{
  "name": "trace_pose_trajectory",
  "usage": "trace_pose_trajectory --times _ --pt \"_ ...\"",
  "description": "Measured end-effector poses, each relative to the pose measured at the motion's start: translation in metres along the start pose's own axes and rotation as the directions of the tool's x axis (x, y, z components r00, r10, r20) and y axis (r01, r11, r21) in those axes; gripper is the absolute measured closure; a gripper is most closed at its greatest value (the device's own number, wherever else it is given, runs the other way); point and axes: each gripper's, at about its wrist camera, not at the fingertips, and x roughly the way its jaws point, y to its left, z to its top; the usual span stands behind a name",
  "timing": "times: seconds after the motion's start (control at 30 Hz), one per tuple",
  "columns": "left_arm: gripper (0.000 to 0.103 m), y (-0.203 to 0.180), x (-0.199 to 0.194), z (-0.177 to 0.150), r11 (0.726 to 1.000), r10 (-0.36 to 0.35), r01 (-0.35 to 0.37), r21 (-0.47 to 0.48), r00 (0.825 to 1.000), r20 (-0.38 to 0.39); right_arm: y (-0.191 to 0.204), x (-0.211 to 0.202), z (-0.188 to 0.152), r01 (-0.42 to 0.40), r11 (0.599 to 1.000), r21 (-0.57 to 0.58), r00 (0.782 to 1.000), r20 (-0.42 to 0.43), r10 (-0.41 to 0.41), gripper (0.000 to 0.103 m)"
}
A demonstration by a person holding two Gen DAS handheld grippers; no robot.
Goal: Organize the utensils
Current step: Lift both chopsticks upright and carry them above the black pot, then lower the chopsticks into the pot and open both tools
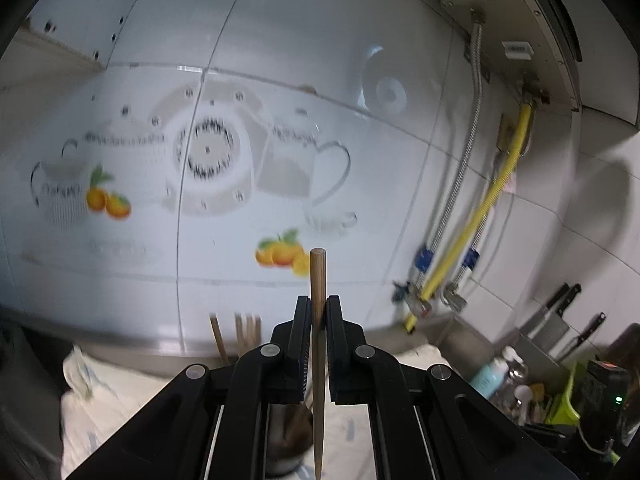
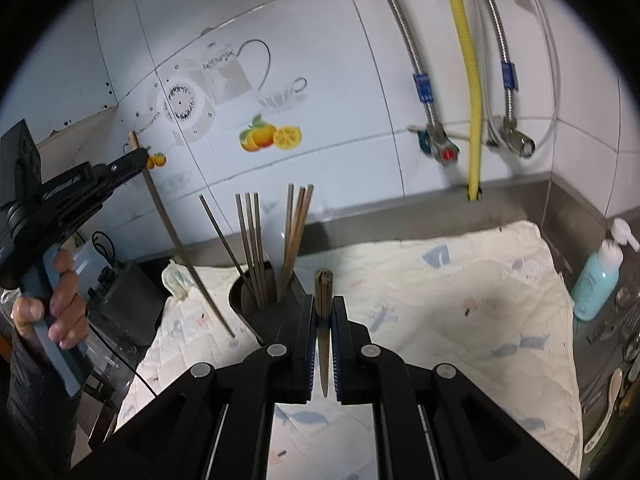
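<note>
The wall tile was white with orange fruit and grey teapot prints, the hose yellow, the bottle turquoise, the cloth cream with faint blue motifs

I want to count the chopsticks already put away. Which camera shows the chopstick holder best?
The right wrist view: the chopstick holder stands unobstructed on the cloth with its chopsticks fanned out. The left wrist view shows only slivers of it behind the gripper's fingers.

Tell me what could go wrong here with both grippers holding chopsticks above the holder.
The left gripper pinches its chopstick near the top, so the long lower end could swing and miss the metal holder. The holder already has chopsticks leaning outward; a lowering tip might knock them. The right gripper grips its chopsticks narrowly, so they might slip.
</note>
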Motion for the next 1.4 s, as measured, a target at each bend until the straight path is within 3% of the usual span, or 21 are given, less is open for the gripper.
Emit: trace_pose_trajectory --times 0.17,0.3,0.73,1.1,1.4 --pt "0.096 0.014 0.026 0.01 0.999 0.04 -0.04 0.012 0.999 0.014 0.013 0.001 0.019 0.009 1.0 -0.024 0.999 0.032 -0.008 0.094" --pt "0.096 0.027 0.049 -0.005 0.997 0.073 -0.073 0.018 0.997 0.0 0.023 0.001 0.035 0.009 0.999 -0.043 0.998 0.066 -0.006 0.094" --pt "0.096 0.076 0.086 -0.054 0.993 0.102 -0.109 -0.047 0.985 -0.143 0.062 0.009 0.079 -0.056 0.994 -0.09 0.985 0.157 0.07 0.094" --pt "0.094 0.083 0.091 -0.069 0.991 0.103 -0.117 -0.058 0.972 -0.212 0.07 0.076 0.059 -0.087 0.994 -0.07 0.996 0.015 0.088 0.094" --pt "0.094 0.091 0.079 -0.069 0.988 0.093 -0.118 -0.097 0.967 -0.238 0.064 0.098 0.043 -0.091 0.995 -0.042 0.994 -0.057 0.088 0.093"
